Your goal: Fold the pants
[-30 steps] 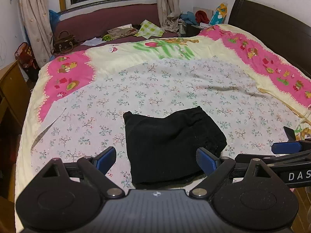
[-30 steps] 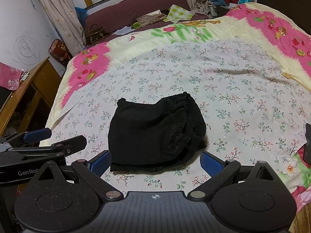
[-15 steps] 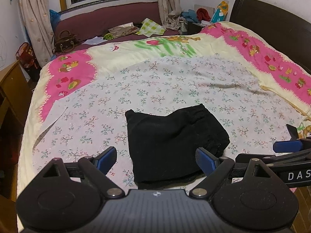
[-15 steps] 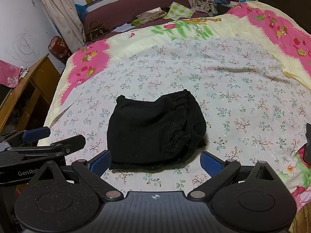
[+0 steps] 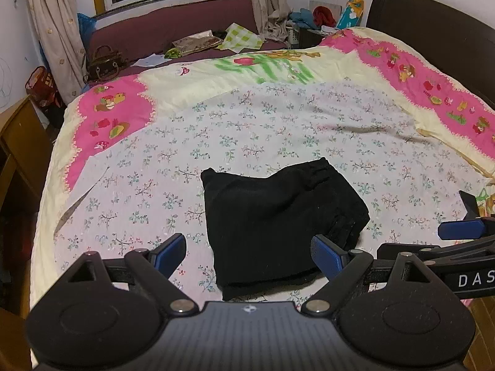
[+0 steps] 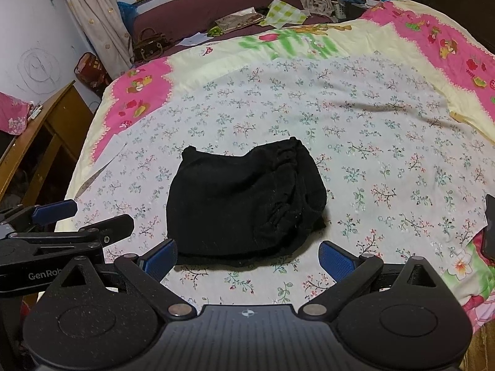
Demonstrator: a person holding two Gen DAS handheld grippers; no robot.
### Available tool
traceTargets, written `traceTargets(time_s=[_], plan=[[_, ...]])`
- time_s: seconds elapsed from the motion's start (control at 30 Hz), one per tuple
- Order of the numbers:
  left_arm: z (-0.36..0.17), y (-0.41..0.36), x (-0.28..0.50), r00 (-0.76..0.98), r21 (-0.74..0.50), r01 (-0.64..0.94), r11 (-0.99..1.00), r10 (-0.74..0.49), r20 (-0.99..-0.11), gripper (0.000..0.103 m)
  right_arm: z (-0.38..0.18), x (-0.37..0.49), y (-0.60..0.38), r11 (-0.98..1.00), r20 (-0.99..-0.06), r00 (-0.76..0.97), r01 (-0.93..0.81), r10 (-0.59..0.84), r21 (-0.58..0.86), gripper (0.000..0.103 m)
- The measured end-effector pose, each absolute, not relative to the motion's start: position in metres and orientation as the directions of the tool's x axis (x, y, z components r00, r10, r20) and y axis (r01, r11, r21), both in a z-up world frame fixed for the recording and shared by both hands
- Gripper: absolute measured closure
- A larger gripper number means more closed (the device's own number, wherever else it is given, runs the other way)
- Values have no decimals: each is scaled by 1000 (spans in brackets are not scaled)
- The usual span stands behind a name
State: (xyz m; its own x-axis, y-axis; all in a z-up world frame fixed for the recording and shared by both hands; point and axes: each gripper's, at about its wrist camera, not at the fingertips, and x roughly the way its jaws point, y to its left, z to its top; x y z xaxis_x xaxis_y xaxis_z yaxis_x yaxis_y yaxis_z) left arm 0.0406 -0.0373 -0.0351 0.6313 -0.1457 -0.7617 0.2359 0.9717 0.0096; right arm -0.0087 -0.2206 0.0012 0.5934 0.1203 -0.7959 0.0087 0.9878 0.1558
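Note:
Black pants [image 5: 278, 219] lie folded into a compact, roughly square bundle on the floral bedspread [image 5: 278, 130], with the gathered waistband on the right side. In the right wrist view the same pants [image 6: 244, 198] sit just beyond the blue fingertips. My left gripper [image 5: 249, 253] hovers open at the bundle's near edge, holding nothing. Open and empty too, my right gripper [image 6: 247, 261] hangs over the bed's near edge. Each gripper shows at the side of the other's view: the right gripper [image 5: 458, 232] and the left gripper [image 6: 55, 213].
A dark headboard [image 5: 433, 31] runs along the right. A wooden cabinet [image 6: 40, 136] stands to the left of the bed. Past the bed, a maroon window bench [image 5: 173, 37] holds a handbag [image 5: 103, 63], papers and cloths. A dark flat object [image 6: 490, 225] lies at the bed's right edge.
Both grippers have drawn back and risen a little from the pants. The pants lie as before.

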Motion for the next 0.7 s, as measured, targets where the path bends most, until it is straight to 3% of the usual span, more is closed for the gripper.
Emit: traceTargets(time_s=[0.7], plan=[[-40, -39, 43, 612, 19, 238, 971, -135, -779, 8, -4, -8, -220, 988, -807, 579, 12, 118, 153, 15]])
